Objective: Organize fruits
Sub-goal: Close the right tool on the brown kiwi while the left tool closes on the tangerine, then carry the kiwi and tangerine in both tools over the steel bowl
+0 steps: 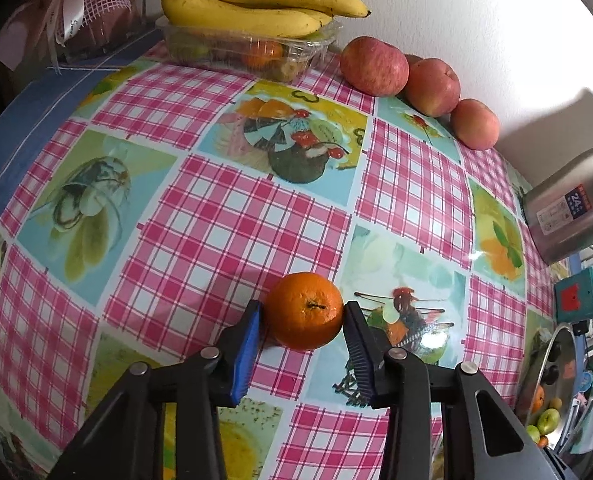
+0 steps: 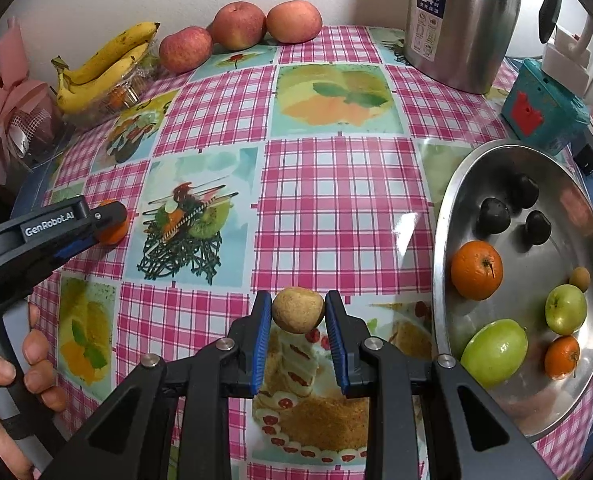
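Between my left gripper (image 1: 303, 312) pads sits a mandarin orange (image 1: 303, 310), stem toward the camera, and both pads press its sides, so I read this as a grip taken while the fruit rests on the checked tablecloth (image 1: 224, 216); I cannot tell whether it has left the cloth. I hold it at its widest part, I judge, so that it cannot roll out forward. My right gripper (image 2: 297, 312) is clamped on a small tan round fruit (image 2: 297, 309), held clear above the cloth at the very fingertips, which keeps it easy to let go of. Just to the right of those fingers lies the steel tray (image 2: 442, 216), already holding two oranges, two green fruits, three dark ones and a small tan one, so I take it as the collecting place and the tan fruit as the next to go in. Far left of the right fingers, the left gripper shows from the side with the orange at its tip, and a hand (image 2: 0, 376) grips the handle. Well beyond both pairs of fingers, against the wall, stand three apples (image 2: 238, 26), a bunch of bananas (image 1: 252, 4) on a clear plastic box (image 1: 248, 50), and a steel kettle (image 2: 462, 20), left aside as larger things.
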A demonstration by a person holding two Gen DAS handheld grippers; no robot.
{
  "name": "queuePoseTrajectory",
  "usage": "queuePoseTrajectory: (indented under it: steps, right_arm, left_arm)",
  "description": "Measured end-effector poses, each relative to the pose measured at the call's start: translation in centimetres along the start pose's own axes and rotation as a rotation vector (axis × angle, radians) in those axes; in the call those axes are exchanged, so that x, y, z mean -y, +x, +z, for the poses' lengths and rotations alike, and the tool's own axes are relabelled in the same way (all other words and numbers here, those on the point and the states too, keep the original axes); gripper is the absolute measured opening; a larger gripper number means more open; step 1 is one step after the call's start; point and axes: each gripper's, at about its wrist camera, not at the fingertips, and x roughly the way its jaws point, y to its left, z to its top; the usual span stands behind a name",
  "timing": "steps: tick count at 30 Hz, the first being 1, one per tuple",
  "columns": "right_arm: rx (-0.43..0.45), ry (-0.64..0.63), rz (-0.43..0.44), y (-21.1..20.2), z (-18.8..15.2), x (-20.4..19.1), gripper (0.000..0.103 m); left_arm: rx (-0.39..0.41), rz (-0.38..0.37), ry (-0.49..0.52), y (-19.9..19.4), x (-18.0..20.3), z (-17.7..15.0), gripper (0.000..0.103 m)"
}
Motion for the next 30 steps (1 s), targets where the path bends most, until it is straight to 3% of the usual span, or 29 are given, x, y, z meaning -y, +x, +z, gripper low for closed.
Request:
queuePoseTrajectory:
  steps: [10,30]
  right_arm:
    - [0.022,0.011,0.017,-1.1,0.2,0.3,0.028]
    - [0.052,0.023,0.036,-2.9,0.4,0.7,0.028]
  left_arm:
    - [0.023,-0.001,-0.002,-0.3,-0.5,0.2,0.042]
    - [-0.018,0.029,-0.015,-2.9,0.2,-0.8,0.041]
